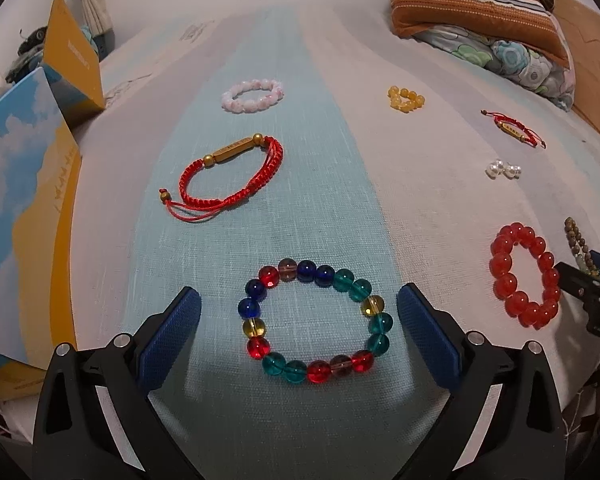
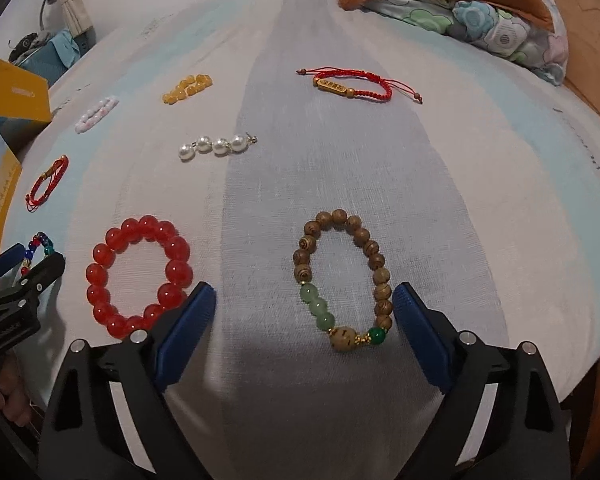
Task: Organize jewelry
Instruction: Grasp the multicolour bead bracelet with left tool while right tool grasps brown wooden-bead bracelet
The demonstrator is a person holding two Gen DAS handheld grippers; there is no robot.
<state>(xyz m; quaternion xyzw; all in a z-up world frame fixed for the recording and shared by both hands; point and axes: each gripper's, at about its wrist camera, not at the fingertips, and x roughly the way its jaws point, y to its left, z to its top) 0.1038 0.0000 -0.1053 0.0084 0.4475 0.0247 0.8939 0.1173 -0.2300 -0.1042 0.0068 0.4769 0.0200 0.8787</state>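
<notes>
A bracelet of red, blue, teal and yellow glass beads (image 1: 318, 372) lies flat on the striped bedsheet (image 1: 300, 208). My left gripper (image 1: 298, 296) is open and straddles it, a blue pad on each side and neither touching. A bracelet of brown wooden and green beads (image 2: 379, 276) lies between the fingers of my right gripper (image 2: 305, 290), which is also open. Its right pad (image 2: 416, 332) is very close to the wooden beads. A big red bead bracelet (image 2: 178, 270) rests just left of the right gripper's left finger.
Further back lie a red cord bracelet with a gold bar (image 1: 236, 150), a pink bead bracelet (image 1: 236, 104), yellow beads (image 1: 406, 100), pearls (image 2: 214, 146) and a second red cord bracelet (image 2: 332, 86). An open blue and yellow box (image 1: 20, 200) stands left; pillows (image 1: 472, 4) far right.
</notes>
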